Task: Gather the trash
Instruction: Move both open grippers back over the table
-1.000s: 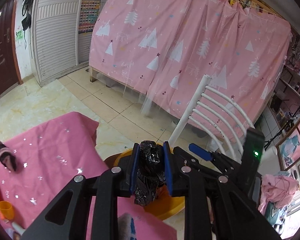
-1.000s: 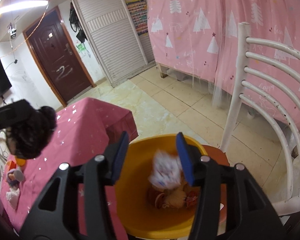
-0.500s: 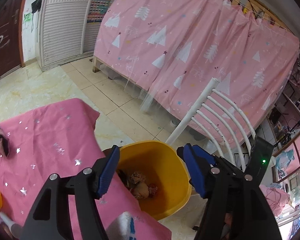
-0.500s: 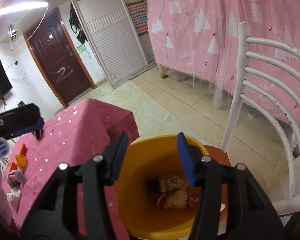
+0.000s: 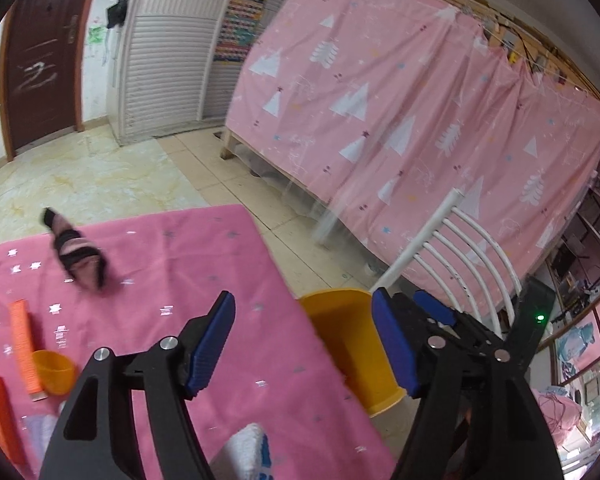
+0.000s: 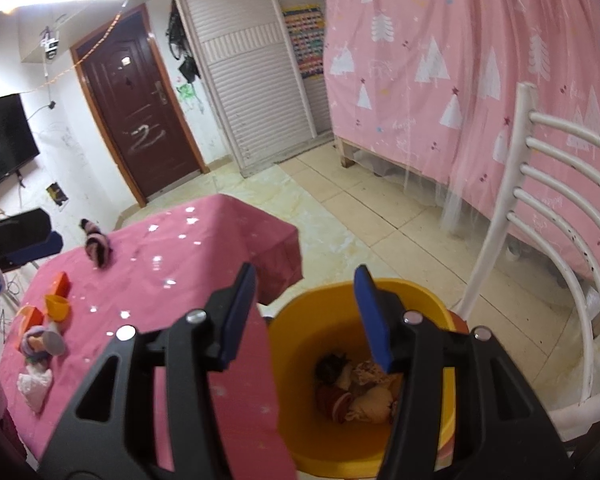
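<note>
A yellow bin (image 6: 420, 294) stands on the floor beside the pink table (image 6: 160, 280); crumpled trash (image 6: 356, 392), a black bag among it, lies at its bottom. My right gripper (image 6: 305, 316) hangs open over the bin's near rim, nothing between its fingers. My left gripper (image 5: 304, 344) is above the table's corner with the bin (image 5: 348, 344) just right of it; its jaws are opening and hold nothing. It also shows at the left edge of the right wrist view as the left gripper (image 6: 24, 240). A striped pink-and-black sock (image 5: 80, 256) lies on the table.
An orange cup (image 5: 54, 370) and orange blocks (image 5: 22, 344) sit at the table's left. A small doll (image 6: 40, 344) and a white crumpled piece (image 6: 34, 384) lie near them. A white slatted chair (image 6: 540, 220) stands right of the bin, before a pink curtain (image 5: 420, 100).
My left gripper let go of the black crumpled bag, which now lies in the bin, and swung left over the table. A white scrap below the right gripper dropped into the bin.
</note>
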Demonstrator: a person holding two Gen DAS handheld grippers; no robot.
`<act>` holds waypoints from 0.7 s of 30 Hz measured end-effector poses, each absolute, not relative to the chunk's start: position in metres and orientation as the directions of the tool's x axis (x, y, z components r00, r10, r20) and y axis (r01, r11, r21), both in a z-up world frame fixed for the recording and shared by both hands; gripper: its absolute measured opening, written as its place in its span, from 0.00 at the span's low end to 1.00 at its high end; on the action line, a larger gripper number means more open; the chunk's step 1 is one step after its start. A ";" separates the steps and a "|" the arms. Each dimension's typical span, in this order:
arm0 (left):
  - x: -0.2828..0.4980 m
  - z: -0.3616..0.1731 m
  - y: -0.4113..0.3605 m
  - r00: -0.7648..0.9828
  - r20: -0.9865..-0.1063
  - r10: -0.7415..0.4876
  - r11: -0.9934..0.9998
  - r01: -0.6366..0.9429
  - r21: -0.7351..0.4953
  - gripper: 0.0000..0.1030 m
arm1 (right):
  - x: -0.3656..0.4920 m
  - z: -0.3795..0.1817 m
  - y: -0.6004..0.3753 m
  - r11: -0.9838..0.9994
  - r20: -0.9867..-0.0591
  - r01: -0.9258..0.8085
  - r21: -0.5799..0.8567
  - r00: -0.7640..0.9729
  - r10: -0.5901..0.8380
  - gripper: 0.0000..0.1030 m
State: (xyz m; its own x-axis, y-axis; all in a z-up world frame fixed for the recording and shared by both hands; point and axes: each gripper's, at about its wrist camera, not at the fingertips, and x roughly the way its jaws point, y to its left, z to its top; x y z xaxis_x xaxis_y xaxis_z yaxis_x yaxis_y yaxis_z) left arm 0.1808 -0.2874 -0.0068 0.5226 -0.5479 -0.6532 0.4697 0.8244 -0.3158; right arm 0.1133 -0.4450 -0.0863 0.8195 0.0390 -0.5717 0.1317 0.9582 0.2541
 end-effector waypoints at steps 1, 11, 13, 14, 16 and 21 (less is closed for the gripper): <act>0.180 -0.005 -0.279 0.536 -0.652 -0.536 0.833 0.460 -0.307 0.62 | 0.113 -0.083 -0.437 0.960 -0.565 0.115 0.254 0.824 0.051 0.54; 0.175 0.006 -0.210 0.611 -0.641 -0.465 0.882 0.384 -0.273 0.65 | 0.129 -0.069 -0.372 0.974 -0.558 -0.014 0.225 0.818 0.141 0.59; 0.174 0.007 -0.195 0.623 -0.639 -0.450 0.890 0.368 -0.268 0.66 | 0.132 -0.067 -0.359 0.976 -0.561 -0.036 0.215 0.813 0.154 0.59; 0.173 0.007 -0.189 0.626 -0.639 -0.446 0.892 0.365 -0.266 0.67 | 0.133 -0.066 -0.356 0.977 -0.563 -0.043 0.211 0.811 0.157 0.59; 0.171 0.007 -0.176 0.635 -0.638 -0.436 0.898 0.354 -0.261 0.67 | 0.136 -0.064 -0.344 0.977 -0.567 -0.065 0.202 0.806 0.171 0.59; 0.162 0.007 -0.147 0.649 -0.640 -0.412 0.909 0.345 -0.234 0.70 | 0.142 -0.058 -0.317 0.977 -0.574 -0.117 0.176 0.795 0.198 0.59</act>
State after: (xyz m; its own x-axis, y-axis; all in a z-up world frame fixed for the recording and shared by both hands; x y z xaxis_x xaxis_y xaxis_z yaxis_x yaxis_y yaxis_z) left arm 0.1622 -0.1468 0.0072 0.6492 -0.4115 -0.6397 0.3454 0.9088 -0.2341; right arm 0.1416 -0.3166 -0.0583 0.7945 0.1985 -0.5739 -0.1174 0.9774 0.1755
